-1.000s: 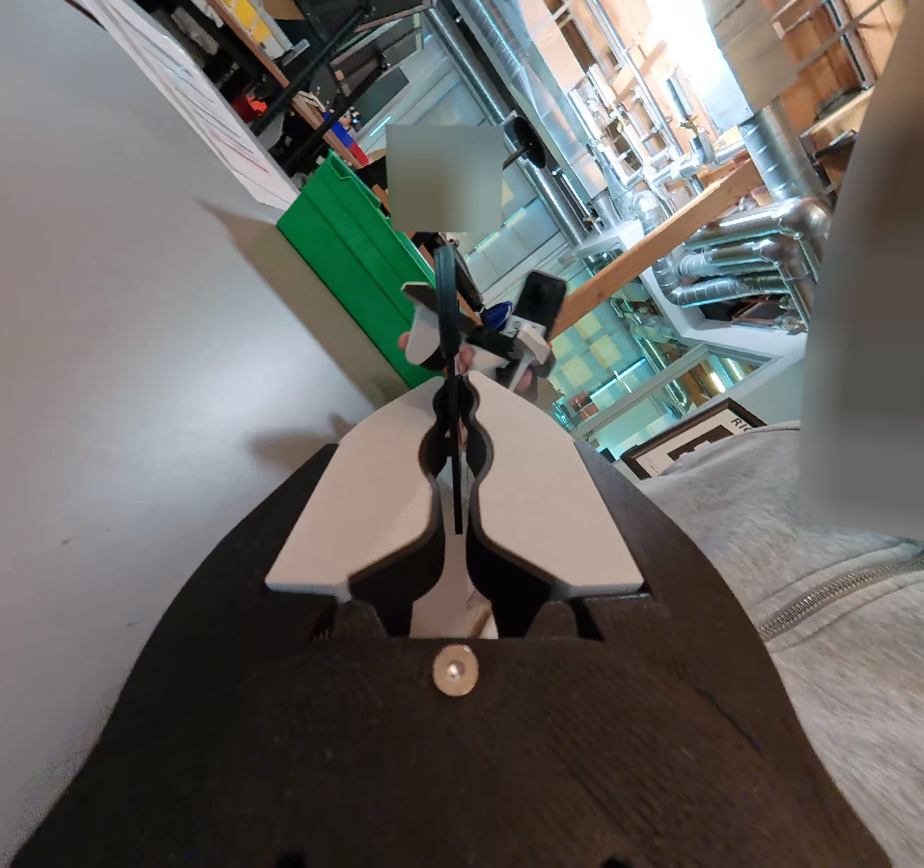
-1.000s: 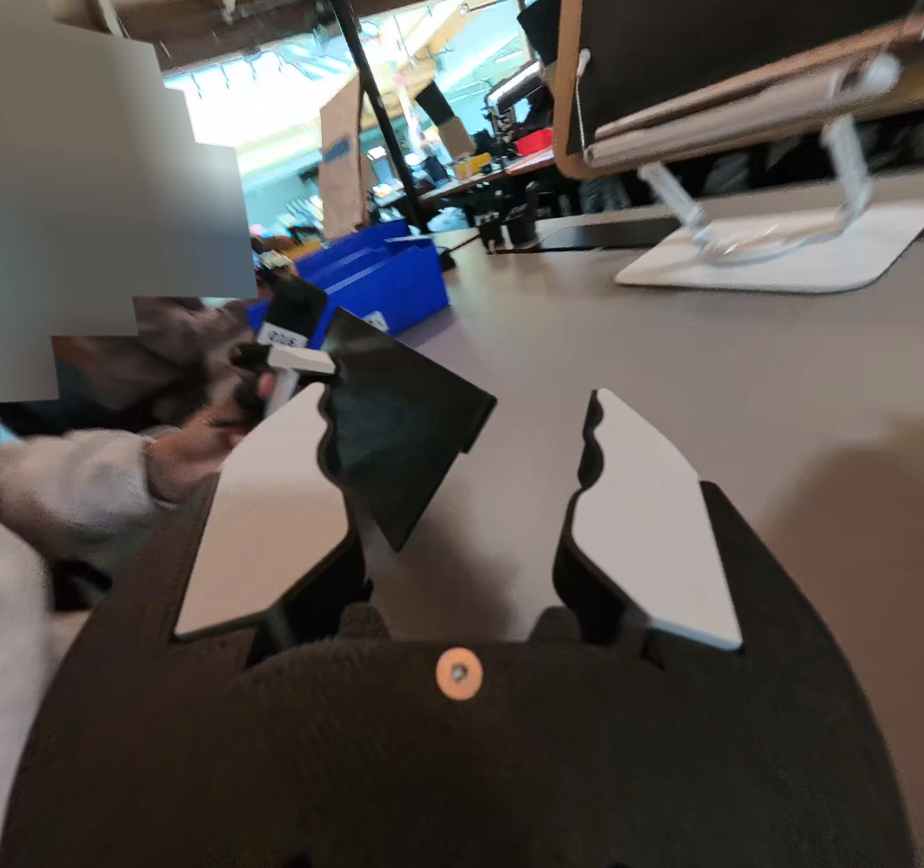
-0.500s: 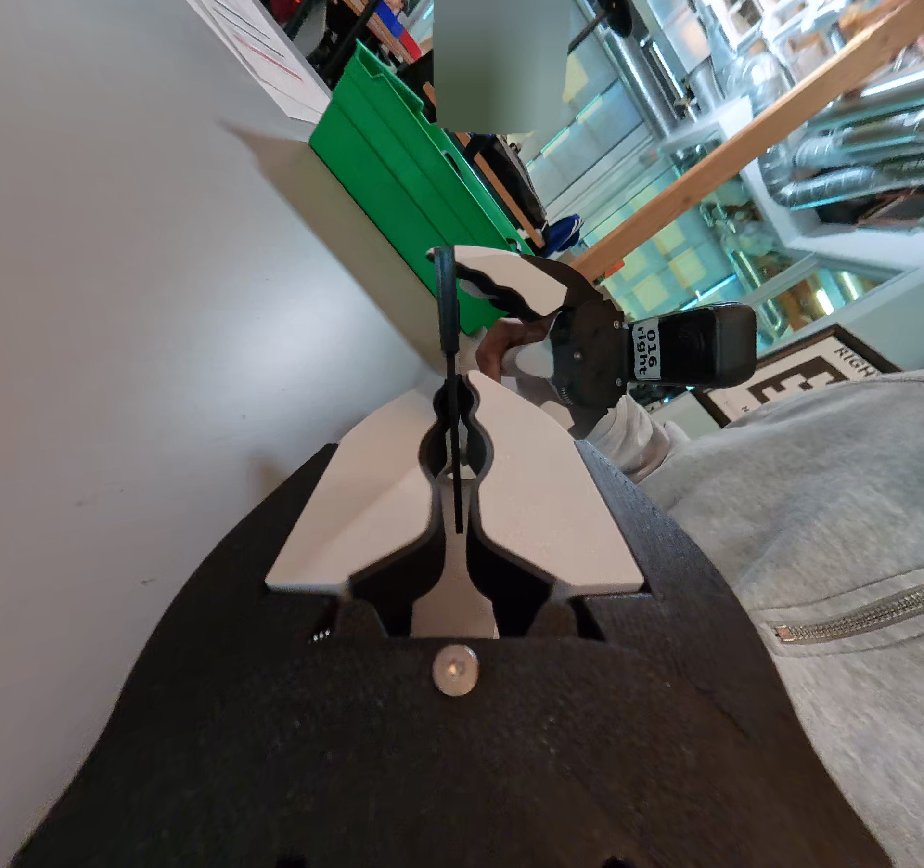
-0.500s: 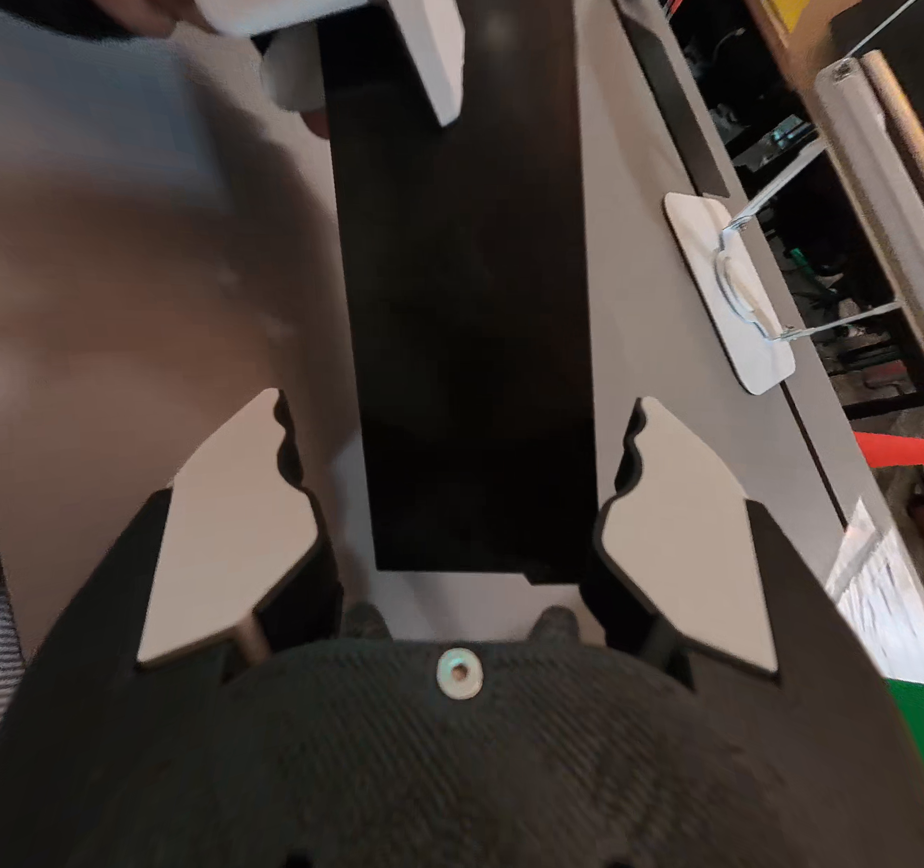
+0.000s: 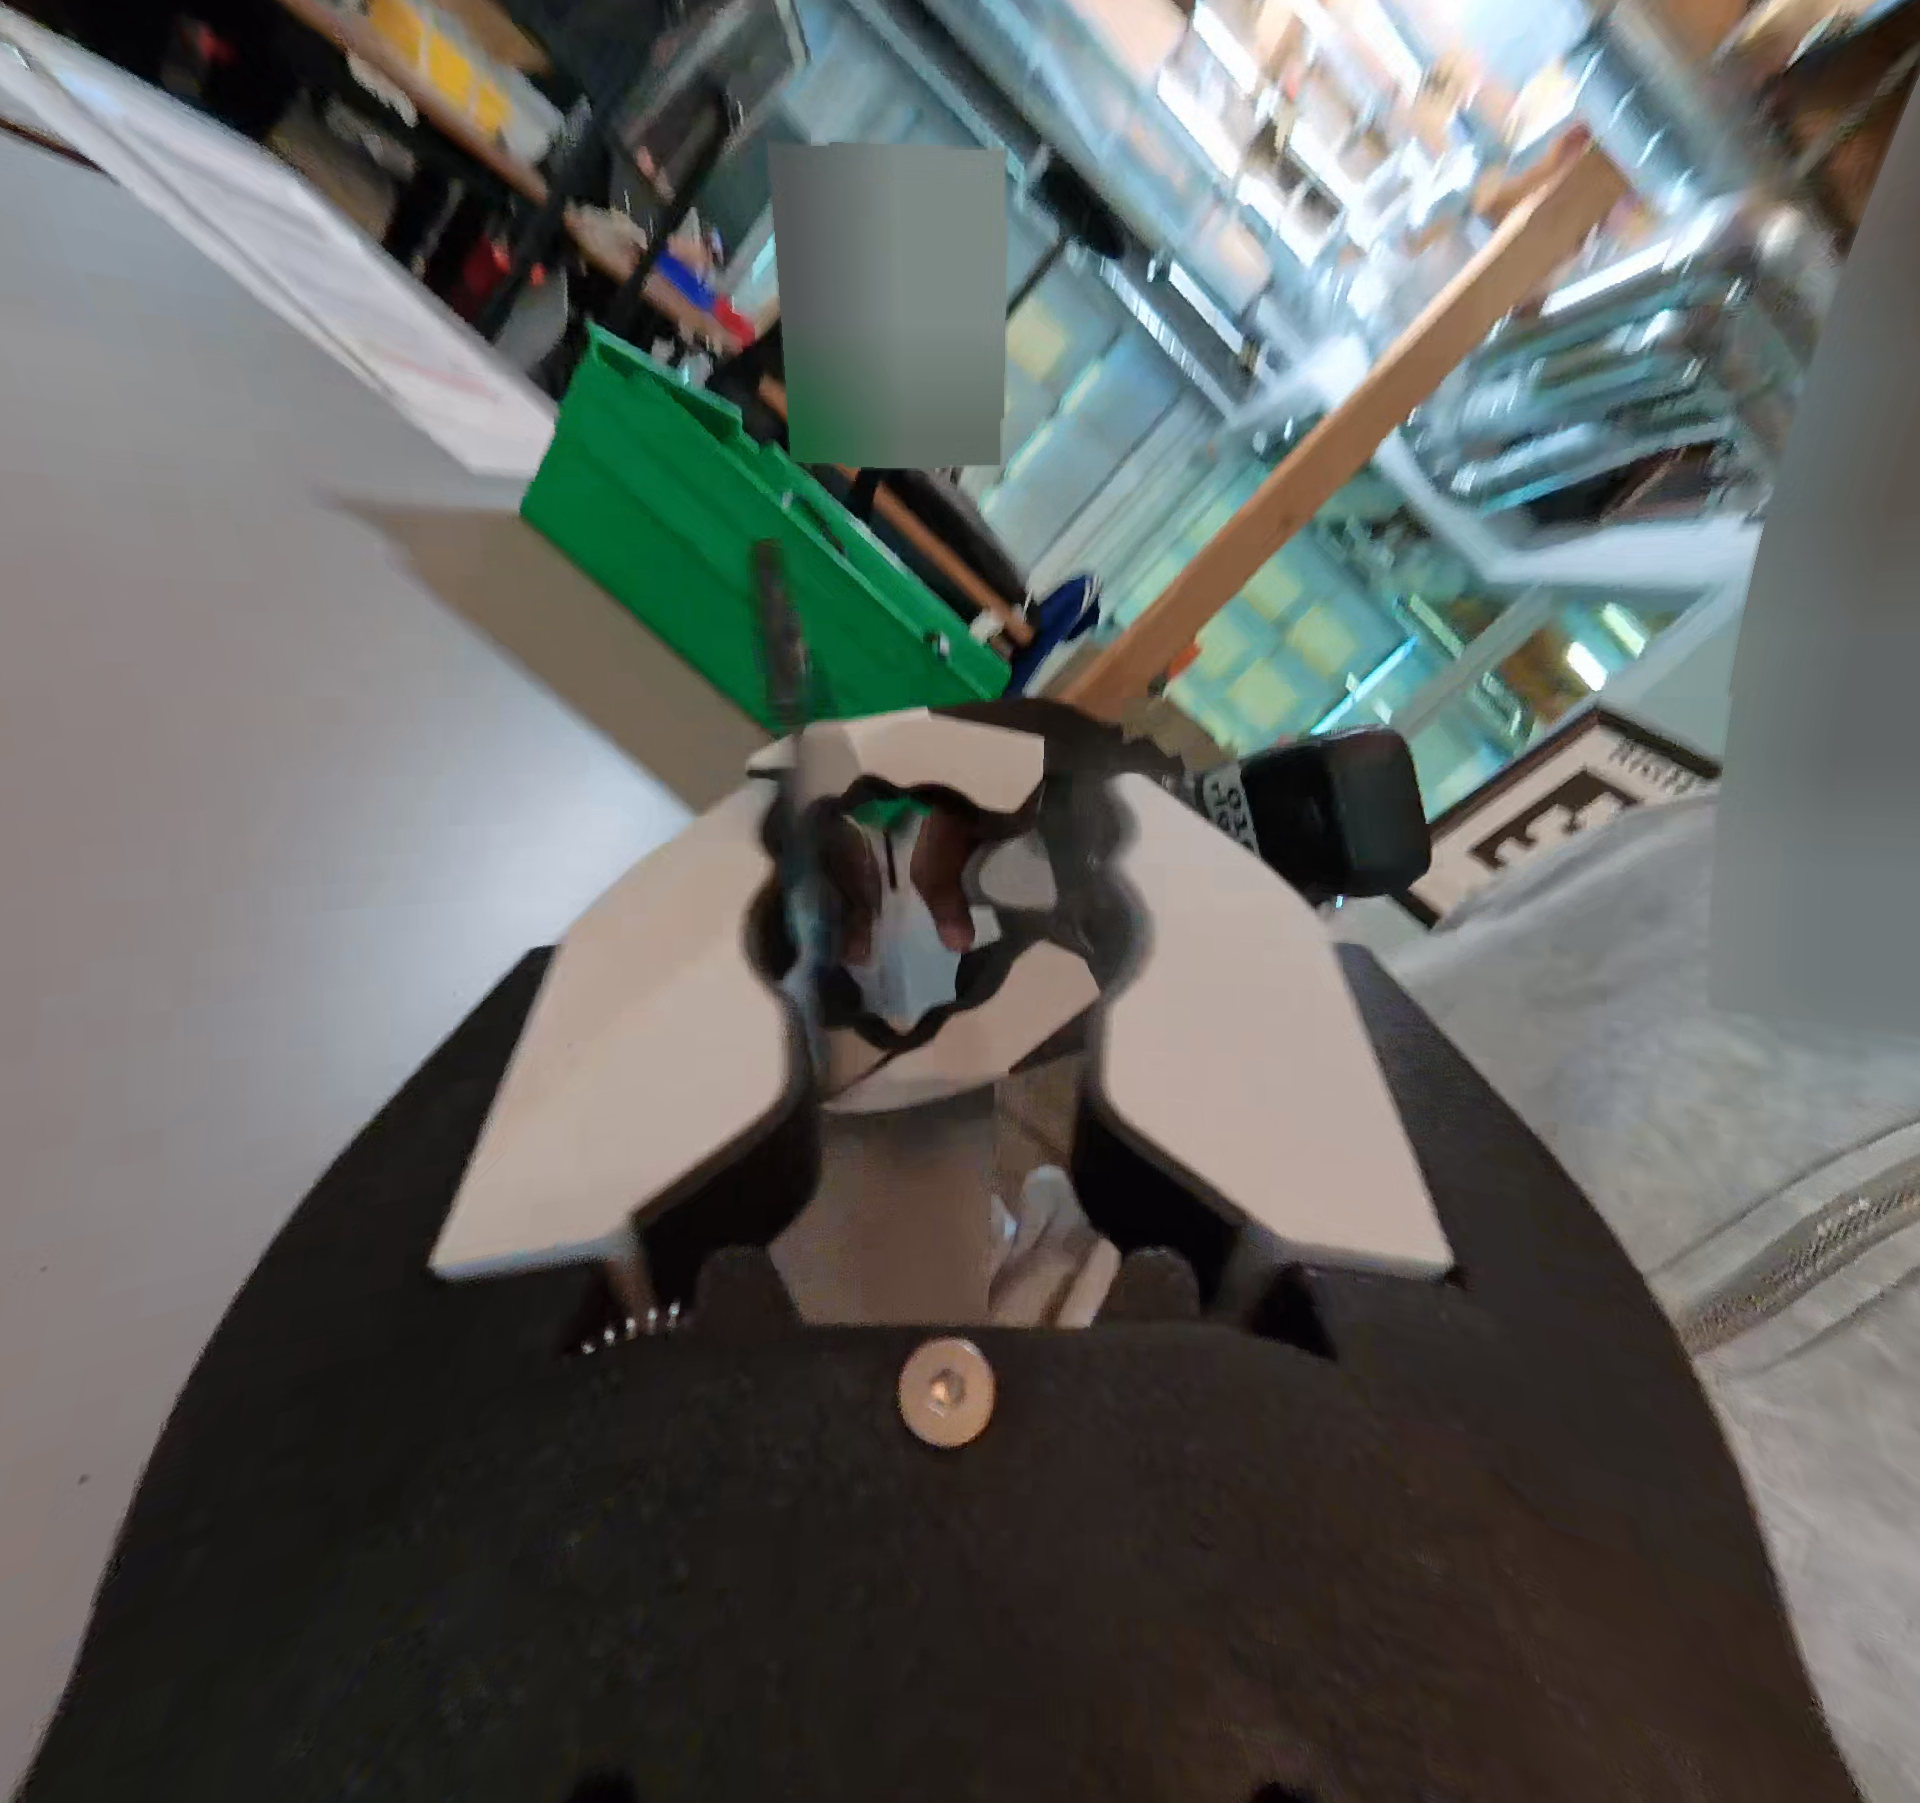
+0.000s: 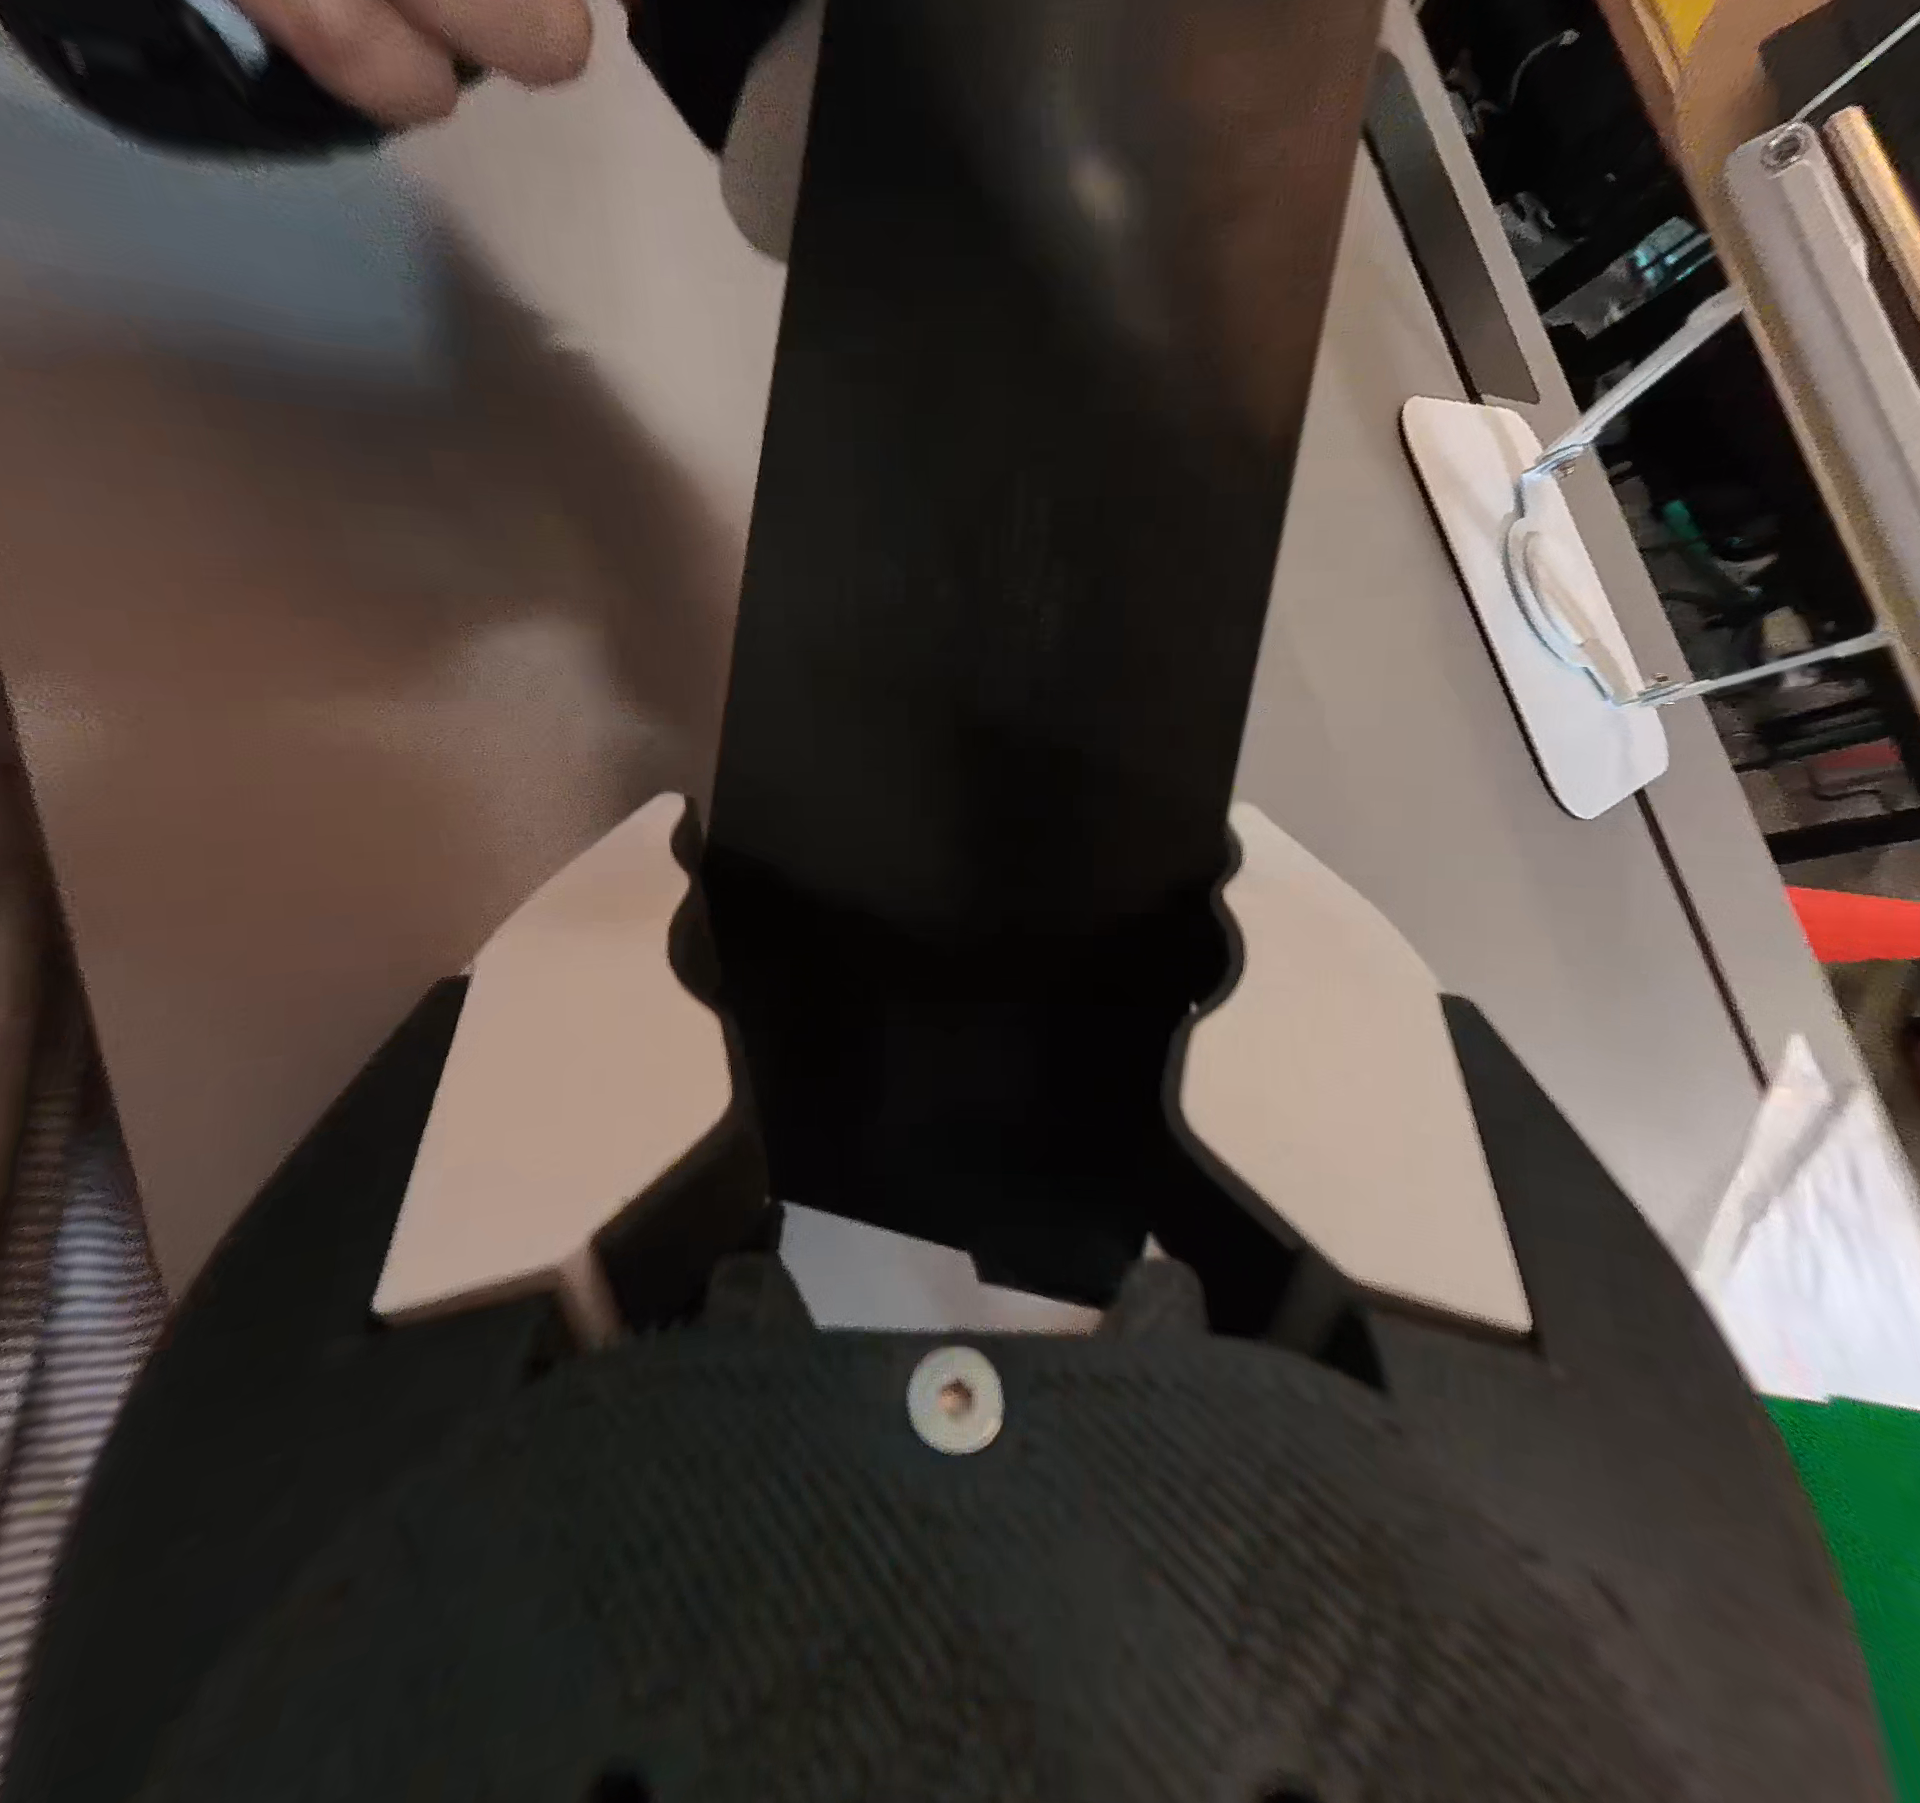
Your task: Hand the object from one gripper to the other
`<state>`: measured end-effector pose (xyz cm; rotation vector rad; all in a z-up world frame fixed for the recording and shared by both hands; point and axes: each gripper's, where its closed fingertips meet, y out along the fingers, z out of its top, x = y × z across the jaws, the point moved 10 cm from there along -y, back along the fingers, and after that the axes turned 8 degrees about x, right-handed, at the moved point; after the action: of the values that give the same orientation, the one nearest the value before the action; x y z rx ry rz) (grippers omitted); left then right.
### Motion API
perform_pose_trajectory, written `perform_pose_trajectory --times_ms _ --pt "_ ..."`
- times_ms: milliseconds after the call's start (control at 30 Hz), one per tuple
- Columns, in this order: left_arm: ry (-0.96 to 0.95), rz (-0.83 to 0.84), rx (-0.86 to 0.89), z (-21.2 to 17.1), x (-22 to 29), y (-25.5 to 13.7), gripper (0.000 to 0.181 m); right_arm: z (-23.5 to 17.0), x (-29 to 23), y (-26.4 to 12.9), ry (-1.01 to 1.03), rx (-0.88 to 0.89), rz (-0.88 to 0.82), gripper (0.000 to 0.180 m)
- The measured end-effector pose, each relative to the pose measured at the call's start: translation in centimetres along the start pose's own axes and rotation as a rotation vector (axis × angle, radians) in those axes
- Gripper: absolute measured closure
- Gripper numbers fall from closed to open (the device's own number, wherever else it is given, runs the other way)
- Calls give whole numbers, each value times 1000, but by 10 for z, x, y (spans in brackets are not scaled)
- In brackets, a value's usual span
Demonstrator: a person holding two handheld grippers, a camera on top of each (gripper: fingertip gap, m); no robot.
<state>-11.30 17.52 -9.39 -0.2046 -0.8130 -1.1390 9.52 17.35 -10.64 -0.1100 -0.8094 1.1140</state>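
The object is a thin black flat plate. In the left wrist view it shows edge-on (image 5: 779, 631), close to the left finger. My left gripper (image 5: 940, 818) is open, its fingers apart on either side of the plate. The right gripper's white fingers (image 5: 914, 766) reach in between them. In the right wrist view the plate (image 6: 1039, 403) runs up from between the fingers, and my right gripper (image 6: 956, 818) is shut on its two side edges. A hand (image 6: 364, 18) holding the left gripper shows at the top, beyond the plate's far end.
A green bin (image 5: 665, 506) and white sheets (image 5: 260, 247) lie on the grey table (image 5: 208, 714). A white monitor-stand base (image 6: 1538, 610) sits at the table's right. A grey zipped garment (image 5: 1558, 1182) is close on the right. Shelves and workshop clutter stand behind.
My left gripper was shut on the plate and has opened. My right gripper slid further along the plate and closed on its edges.
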Motion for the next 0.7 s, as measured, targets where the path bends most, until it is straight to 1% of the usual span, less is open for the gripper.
perform_pose_trajectory --times_ms 33,100,200,367,467,533,700 --pt "-6 4 39 1 -1 -1 108 1 2 -1 36 23 6 87" --pt "3 -4 73 1 -2 -2 93 1 6 -4 127 84 31 87" --pt "46 -64 69 1 3 1 87 4 10 -7 283 187 91 87" --pt "124 -135 47 -7 14 9 64 13 10 -10 540 421 266 87" --pt "140 -176 50 -9 21 13 56 17 6 -8 685 528 395 87" --pt "136 -198 68 -9 25 14 54 20 3 -6 751 565 468 87" --pt "113 -212 114 -6 29 13 53 28 -8 0 823 613 583 88"
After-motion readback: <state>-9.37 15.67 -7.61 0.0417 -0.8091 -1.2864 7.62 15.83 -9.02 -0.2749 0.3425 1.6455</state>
